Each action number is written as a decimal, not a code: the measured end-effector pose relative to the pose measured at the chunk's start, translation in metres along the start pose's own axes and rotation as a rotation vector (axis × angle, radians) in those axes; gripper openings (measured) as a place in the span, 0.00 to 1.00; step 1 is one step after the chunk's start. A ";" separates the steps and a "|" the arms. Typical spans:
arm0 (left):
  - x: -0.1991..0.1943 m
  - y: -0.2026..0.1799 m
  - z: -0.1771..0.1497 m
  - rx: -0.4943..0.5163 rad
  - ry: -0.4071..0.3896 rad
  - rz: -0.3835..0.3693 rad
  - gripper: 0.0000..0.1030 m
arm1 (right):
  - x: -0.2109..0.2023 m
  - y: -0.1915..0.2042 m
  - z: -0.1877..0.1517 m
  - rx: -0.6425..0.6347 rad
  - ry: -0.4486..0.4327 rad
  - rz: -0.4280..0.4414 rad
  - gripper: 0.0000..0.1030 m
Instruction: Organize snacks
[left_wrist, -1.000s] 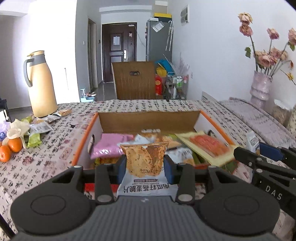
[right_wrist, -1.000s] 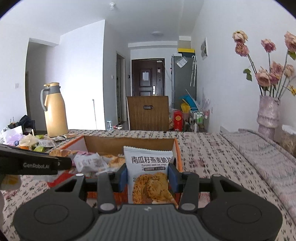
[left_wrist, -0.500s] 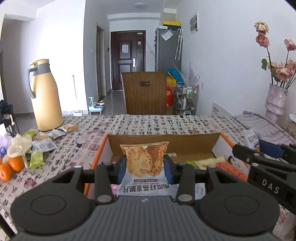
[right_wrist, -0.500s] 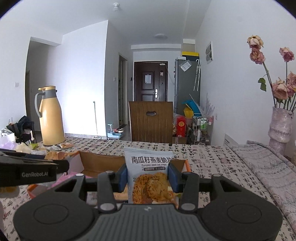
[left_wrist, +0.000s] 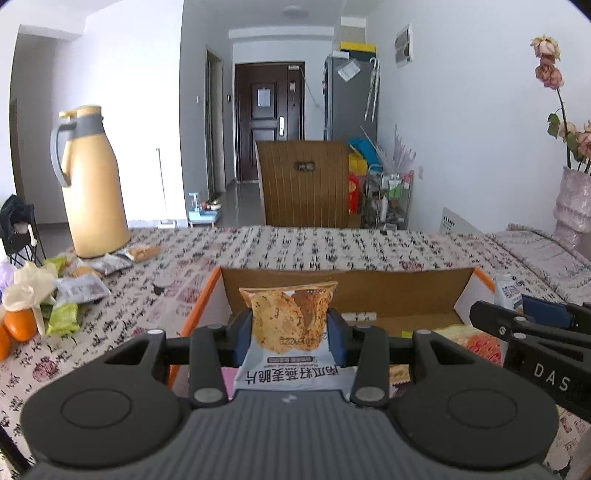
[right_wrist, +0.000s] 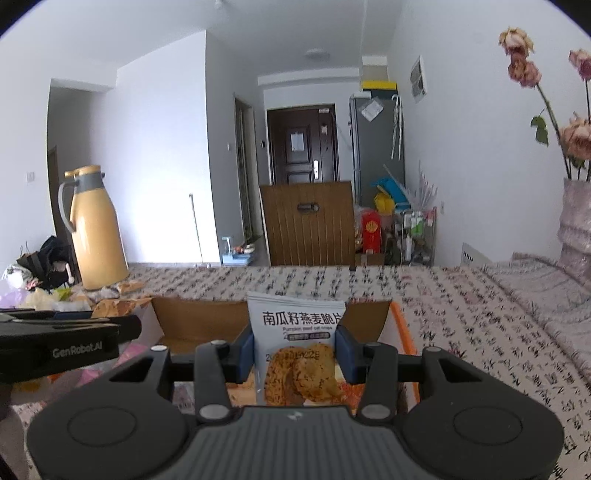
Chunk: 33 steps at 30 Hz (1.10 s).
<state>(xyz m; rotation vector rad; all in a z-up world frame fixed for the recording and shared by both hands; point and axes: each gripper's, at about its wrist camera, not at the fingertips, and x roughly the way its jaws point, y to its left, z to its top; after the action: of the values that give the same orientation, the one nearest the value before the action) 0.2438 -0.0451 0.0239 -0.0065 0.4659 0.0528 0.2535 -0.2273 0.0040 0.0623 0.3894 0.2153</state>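
Your left gripper (left_wrist: 290, 326) covers the lower end of its snack packet (left_wrist: 290, 321), and most of the cardboard box (left_wrist: 343, 291) floor lies behind it. The orange (left_wrist: 20, 323) is cut by the left edge. In the right view your right gripper (right_wrist: 295, 350) hides the foot of its own packet (right_wrist: 297, 347), and the vase (right_wrist: 576, 221) runs off frame. The small wrappers (left_wrist: 79, 288) by the flask (left_wrist: 90, 181) are too small to read.

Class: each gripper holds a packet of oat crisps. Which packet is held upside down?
The grey-and-orange crisp packet in the left gripper: its printed characters are inverted, while the right gripper's white packet reads upright.
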 end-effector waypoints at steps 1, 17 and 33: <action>0.001 0.002 -0.001 -0.005 0.006 -0.004 0.42 | 0.001 -0.001 -0.001 0.001 0.007 0.004 0.43; -0.012 0.014 0.003 -0.061 -0.026 0.050 1.00 | -0.005 -0.010 -0.004 0.049 -0.003 -0.030 1.00; -0.092 0.020 -0.001 -0.028 -0.091 0.024 1.00 | -0.074 0.000 -0.006 0.047 -0.021 -0.038 1.00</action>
<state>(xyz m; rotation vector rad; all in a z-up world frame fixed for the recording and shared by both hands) 0.1606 -0.0292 0.0647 -0.0255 0.3739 0.0825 0.1841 -0.2439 0.0259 0.1035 0.3741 0.1675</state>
